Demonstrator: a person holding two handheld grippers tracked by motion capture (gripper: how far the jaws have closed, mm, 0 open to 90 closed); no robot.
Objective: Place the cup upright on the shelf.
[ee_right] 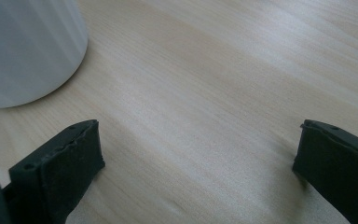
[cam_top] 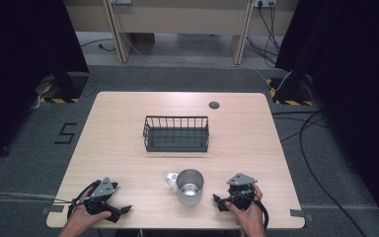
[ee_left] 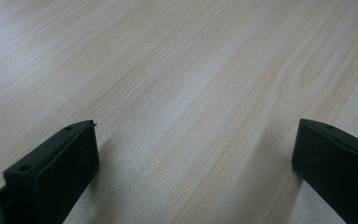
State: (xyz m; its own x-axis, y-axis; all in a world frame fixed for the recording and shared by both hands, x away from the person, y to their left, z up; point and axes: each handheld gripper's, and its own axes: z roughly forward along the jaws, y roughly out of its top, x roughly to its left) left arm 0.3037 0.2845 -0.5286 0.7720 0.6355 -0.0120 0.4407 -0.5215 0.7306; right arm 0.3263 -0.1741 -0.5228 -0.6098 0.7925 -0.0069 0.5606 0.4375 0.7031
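We see a pale wood-grain counter (cam_top: 128, 143) from the high view. At its centre stands a dark wire rectangular basket (cam_top: 176, 134). A shiny metal mug with a white handle (cam_top: 187, 186) stands upright at the basket's 6 o'clock, well apart from it, near the counter's front edge; its handle points to 9 o'clock.

Right gripper (cam_top: 220, 201): we hold it at the mug's 3 o'clock, near but apart from the mug, low over the counter. In the right gripper view its jaws stand wide open with bare wood between them, and the mug's pale wall (ee_right: 25, 49) shows at 10 o'clock, clear of both jaws.

Left gripper (cam_top: 123, 211): we hold it at the mug's 9 o'clock, well apart, at the counter's front left. In the left gripper view its jaws also stand wide open, nothing between them but the counter surface (ee_left: 191, 93).

A small dark round grommet (cam_top: 214, 104) sits at the basket's 1 o'clock.
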